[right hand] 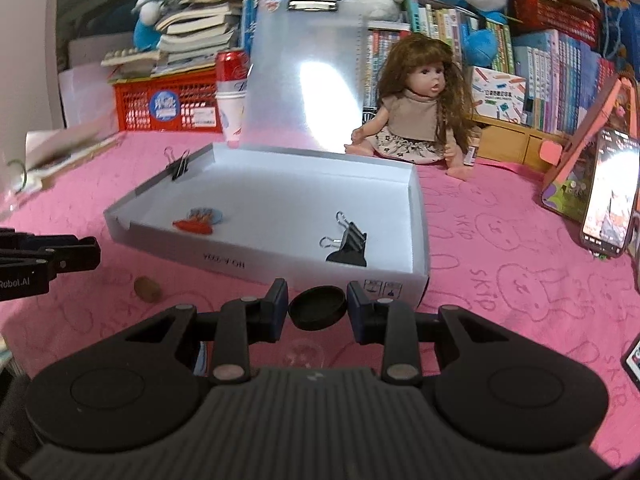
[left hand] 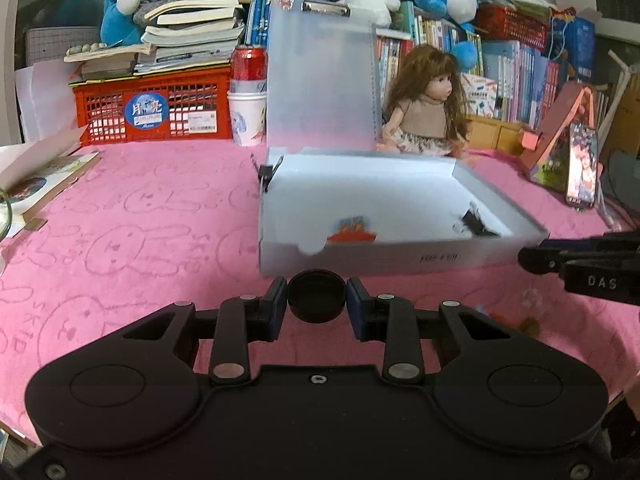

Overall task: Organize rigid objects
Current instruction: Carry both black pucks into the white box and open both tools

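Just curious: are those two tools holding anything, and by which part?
Yes. Left tool and right tool each pinch a black round cap by its opposite side edges.

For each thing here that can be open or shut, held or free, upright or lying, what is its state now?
Left claw: shut on a black cap.
Right claw: shut on a black lid.
White box: open, its cover standing up.
Large clip: lying free inside the box.
Small clip: clamped on the box wall.
Doll: sitting upright.
Phone: propped up, screen lit.

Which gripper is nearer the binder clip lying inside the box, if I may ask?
Right: the binder clip lies ahead of the right gripper; left gripper sits farther left.
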A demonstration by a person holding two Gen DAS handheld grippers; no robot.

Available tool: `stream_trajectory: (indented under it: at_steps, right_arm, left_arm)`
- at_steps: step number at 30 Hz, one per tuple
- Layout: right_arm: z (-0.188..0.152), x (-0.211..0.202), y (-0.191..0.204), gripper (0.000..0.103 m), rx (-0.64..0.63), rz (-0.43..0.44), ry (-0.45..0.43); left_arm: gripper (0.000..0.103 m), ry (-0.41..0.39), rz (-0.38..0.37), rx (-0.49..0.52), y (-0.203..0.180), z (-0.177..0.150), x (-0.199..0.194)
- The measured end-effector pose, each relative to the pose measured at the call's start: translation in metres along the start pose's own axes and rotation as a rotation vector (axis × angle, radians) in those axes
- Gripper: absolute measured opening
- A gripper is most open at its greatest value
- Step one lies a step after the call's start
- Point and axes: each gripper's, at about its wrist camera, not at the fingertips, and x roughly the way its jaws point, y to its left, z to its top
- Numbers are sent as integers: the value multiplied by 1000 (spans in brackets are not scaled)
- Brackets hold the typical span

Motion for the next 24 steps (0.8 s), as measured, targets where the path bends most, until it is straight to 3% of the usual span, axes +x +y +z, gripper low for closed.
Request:
stream_trajectory:
  at_steps: [14, 24]
  right_arm:
    - [46, 23, -48, 37, 290, 69, 5]
    - [72, 76, -78, 37, 447, 82, 63]
  left_arm:
    - [31, 22, -46, -8, -16, 63, 38]
    - [31, 79, -46, -30, -24, 109, 101]
